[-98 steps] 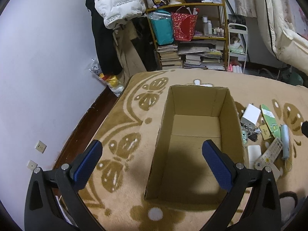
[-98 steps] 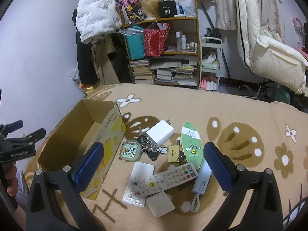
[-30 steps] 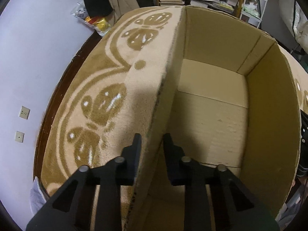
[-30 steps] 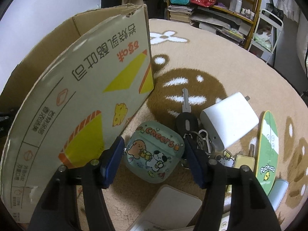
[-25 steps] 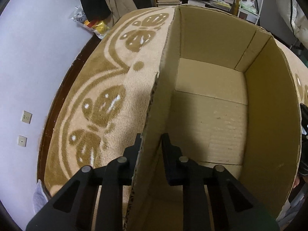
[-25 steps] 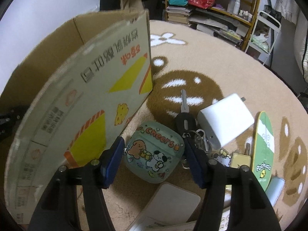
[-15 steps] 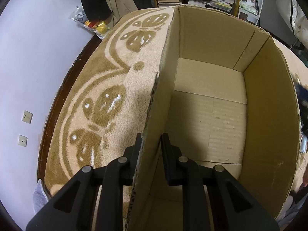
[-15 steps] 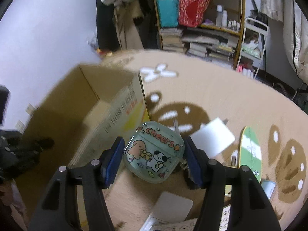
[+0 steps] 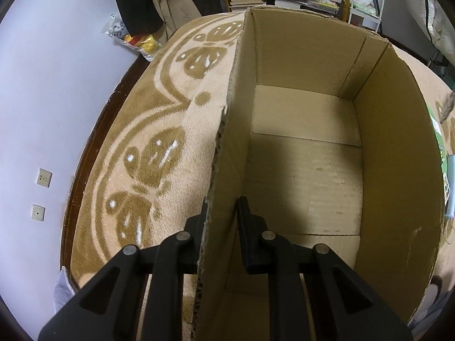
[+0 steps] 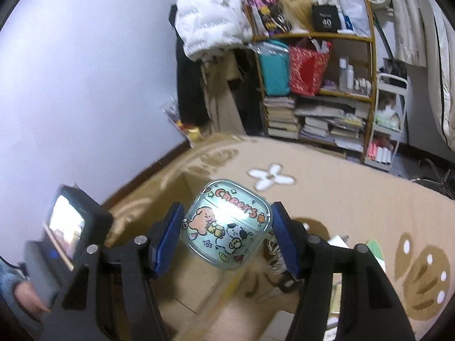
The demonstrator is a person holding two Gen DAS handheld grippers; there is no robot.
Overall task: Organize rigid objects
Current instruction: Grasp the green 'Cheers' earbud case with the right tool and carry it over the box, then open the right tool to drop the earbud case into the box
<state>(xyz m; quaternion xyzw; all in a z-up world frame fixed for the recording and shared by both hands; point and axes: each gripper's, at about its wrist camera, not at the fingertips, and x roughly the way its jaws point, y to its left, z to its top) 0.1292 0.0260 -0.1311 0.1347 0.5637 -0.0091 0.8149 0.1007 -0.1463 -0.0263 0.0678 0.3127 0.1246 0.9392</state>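
An open cardboard box (image 9: 395, 153) stands on the patterned rug, its inside bare. My left gripper (image 9: 223, 216) is shut on the box's left wall, one finger outside and one inside. In the right wrist view my right gripper (image 10: 226, 226) is shut on a pale green earbud case (image 10: 226, 224) printed with cartoon dogs and "Cheers". The case hangs in the air over the blurred box (image 10: 182, 289). Keys (image 10: 273, 255) dangle below the case.
The beige and brown rug (image 9: 159, 153) reaches a dark floor strip by the lilac wall. A bookshelf (image 10: 318, 91) with bags and stacked books stands at the back. Other small items (image 9: 445, 170) lie on the rug right of the box. A hand holds the left device (image 10: 65, 233).
My right gripper has lifted the earbud case off the rug and swung it left over the box. My left gripper keeps its hold on the box wall, hardly moving.
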